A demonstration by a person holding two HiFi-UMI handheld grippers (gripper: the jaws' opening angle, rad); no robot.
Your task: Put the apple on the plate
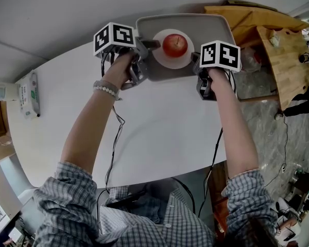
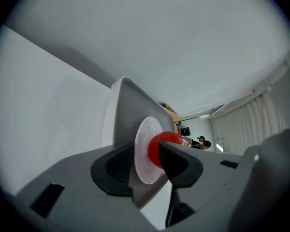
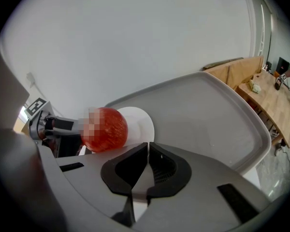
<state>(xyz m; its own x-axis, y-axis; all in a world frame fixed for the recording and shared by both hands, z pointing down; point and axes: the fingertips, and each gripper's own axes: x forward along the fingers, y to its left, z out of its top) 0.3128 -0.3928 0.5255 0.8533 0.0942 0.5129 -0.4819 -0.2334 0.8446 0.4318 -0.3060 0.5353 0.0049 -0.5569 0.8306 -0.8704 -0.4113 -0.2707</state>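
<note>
A red apple (image 1: 174, 45) rests on a small white plate (image 1: 165, 59), which lies in a grey tray (image 1: 211, 27) at the far edge of the white table (image 1: 159, 133). My left gripper (image 1: 144, 50) is at the tray's left rim, one jaw over the tray beside the plate and one outside it, shut on the rim. At the tray's right rim my right gripper (image 1: 197, 66) is clamped on the edge. The left gripper view shows the apple (image 2: 157, 146), plate (image 2: 144, 144) and tray (image 2: 128, 110) past the gripper (image 2: 145, 170). The right gripper (image 3: 148, 163) pinches the tray (image 3: 208, 115) beside the apple (image 3: 108, 129).
A wooden table (image 1: 283, 50) and an orange-brown board (image 1: 247, 17) stand just right of the tray. A packet (image 1: 30, 94) and a bottle (image 1: 1, 92) lie at the white table's left edge. Cables (image 1: 113, 138) trail from both grippers toward me.
</note>
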